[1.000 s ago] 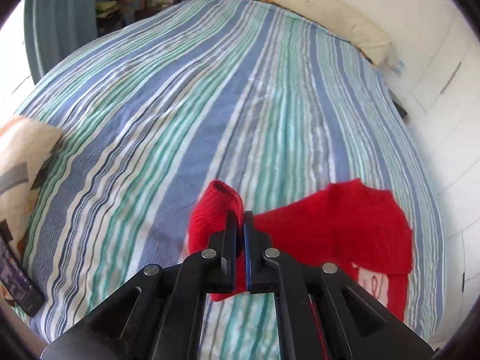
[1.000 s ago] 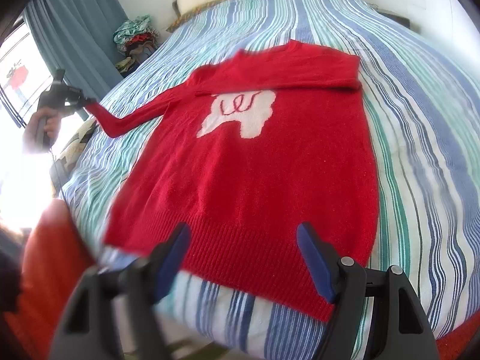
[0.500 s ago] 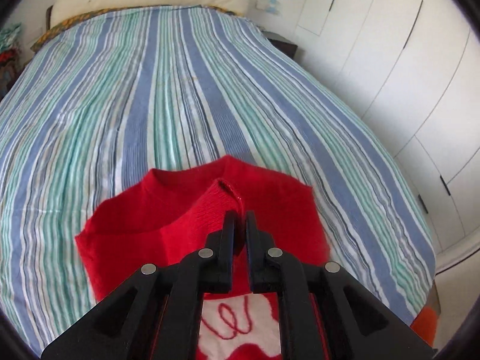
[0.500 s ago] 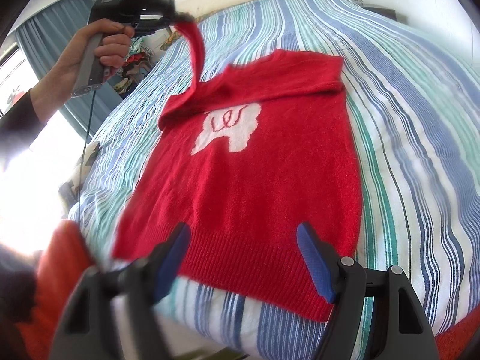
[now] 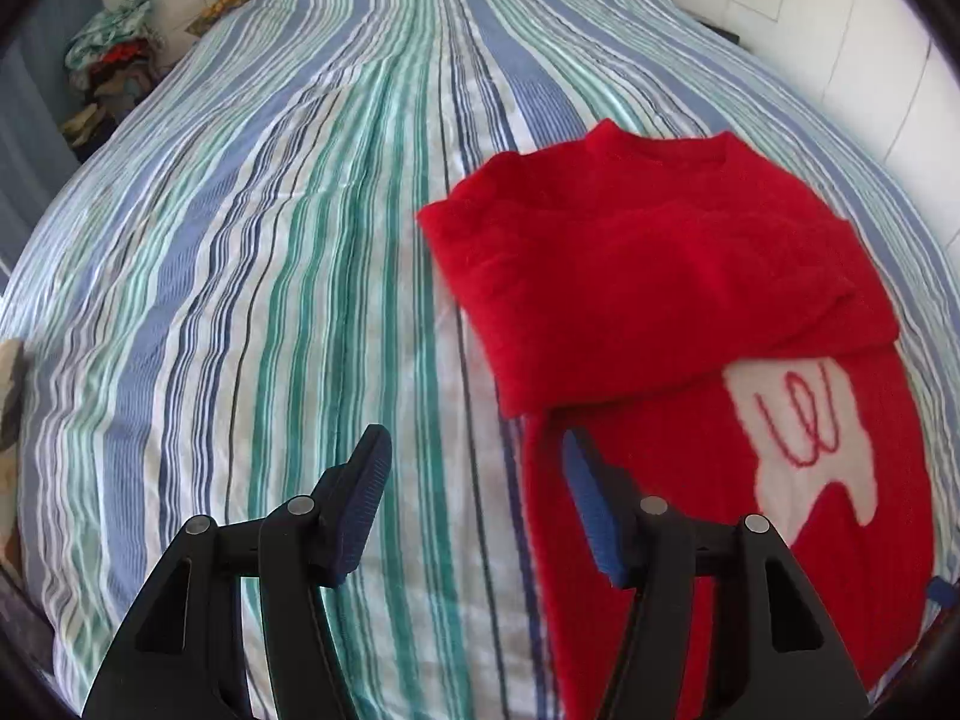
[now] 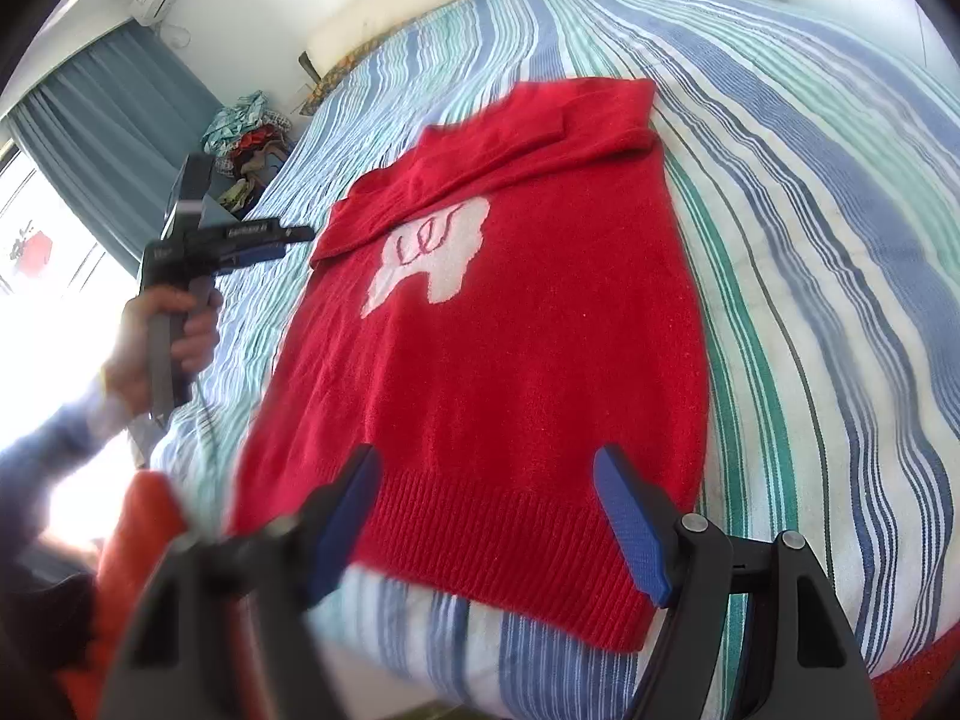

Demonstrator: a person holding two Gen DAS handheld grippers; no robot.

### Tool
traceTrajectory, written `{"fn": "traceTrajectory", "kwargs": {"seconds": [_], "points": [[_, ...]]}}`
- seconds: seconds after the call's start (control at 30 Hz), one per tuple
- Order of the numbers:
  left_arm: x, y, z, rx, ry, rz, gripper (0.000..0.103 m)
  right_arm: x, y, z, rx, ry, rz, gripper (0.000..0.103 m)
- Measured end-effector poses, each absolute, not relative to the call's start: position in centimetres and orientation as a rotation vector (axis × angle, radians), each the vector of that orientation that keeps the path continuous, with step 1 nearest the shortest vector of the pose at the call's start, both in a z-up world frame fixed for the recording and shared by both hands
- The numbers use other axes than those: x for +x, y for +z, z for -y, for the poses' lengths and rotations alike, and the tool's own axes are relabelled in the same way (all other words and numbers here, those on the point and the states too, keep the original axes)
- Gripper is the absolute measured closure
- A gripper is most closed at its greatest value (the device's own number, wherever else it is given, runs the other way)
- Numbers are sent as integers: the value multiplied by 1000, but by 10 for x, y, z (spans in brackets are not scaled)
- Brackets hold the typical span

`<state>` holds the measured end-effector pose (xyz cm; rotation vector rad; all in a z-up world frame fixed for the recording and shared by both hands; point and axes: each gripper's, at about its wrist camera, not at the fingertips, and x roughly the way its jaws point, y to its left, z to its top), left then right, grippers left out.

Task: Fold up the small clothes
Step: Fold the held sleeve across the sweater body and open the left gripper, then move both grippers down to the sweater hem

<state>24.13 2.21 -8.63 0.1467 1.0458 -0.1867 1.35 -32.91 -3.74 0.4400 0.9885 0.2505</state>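
Red knit sweater (image 6: 516, 324) is laid flat on the striped bed (image 5: 270, 252), both sleeves folded across its chest. The left tongs (image 5: 474, 474) and right tongs (image 6: 486, 498) are spread wide, nothing gripped, above its edges.

Right tool (image 6: 486, 516) left finger motion-blurred — sweater (image 5: 708, 312) hem cut off by left-wrist frame edge.

Fuzzy knit sweater (image 6: 510, 348) (ribbed hem) – smooth woven striped bedsheet (image 5: 270, 276).
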Motion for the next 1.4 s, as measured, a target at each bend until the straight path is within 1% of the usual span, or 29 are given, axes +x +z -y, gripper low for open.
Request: {"fn": "traceTrajectory", "kwargs": {"seconds": [0.1,0.23,0.27,0.3,0.37,0.47,0.53,0.57,0.6,0.63,0.67,0.7,0.73,0.77,0.8,0.93,1.0,1.07,1.17,1.23,1.27,1.4], "points": [[235,-98,-12,214,-220,-1044,39,16,-39,328,438,258,-995,30],[258,-119,6,219,-92,-1013,38,19,-42,322,423,266,-1005,30],[265,-124,2,187,-21,-996,44,19,-42,322,420,264,-1006,30],[269,-128,-4,125,25,-989,54,19,-41,320,418,261,-1006,30],[268,-137,-13,3,50,-1007,68,19,-40,321,417,254,-1000,30],[253,-138,-3,74,65,-971,72,17,-39,324,419,240,-991,30],[247,-137,-9,64,47,-971,71,15,-38,328,427,230,-986,30],[245,-136,-13,51,37,-974,70,15,-38,331,433,224,-985,30],[242,-134,-16,46,30,-979,66,16,-39,333,440,219,-986,30],[237,-131,-17,57,26,-985,64,16,-41,334,448,216,-990,30],[232,-127,-17,80,27,-988,58,16,-42,335,451,212,-994,30],[224,-122,-16,109,34,-992,47,17,-42,336,452,208,-996,30],[214,-117,-15,136,40,-993,40,16,-42,336,451,204,-995,30],[200,-112,-14,154,37,-988,31,16,-40,337,446,197,-989,30],[187,-107,-13,164,22,-986,26,15,-39,337,441,187,-982,30],[118,-92,-3,125,-102,-1029,23,15,-32,341,368,113,-964,30],[88,-91,8,111,-176,-1037,12,16,-31,339,342,105,-969,30],[65,-100,21,163,-192,-1050,10,17,-34,332,316,121,-987,30],[50,-126,27,223,-179,-1117,10,26,-55,314,241,149,-1106,27],[48,-123,22,222,-186,-1100,8,27,-74,306,207,140,-1197,26],[50,-122,20,228,-178,-1105,6,27,-75,305,193,137,-1195,25],[56,-125,11,181,-170,-1133,5,24,-76,307,190,136,-1193,24]]}}
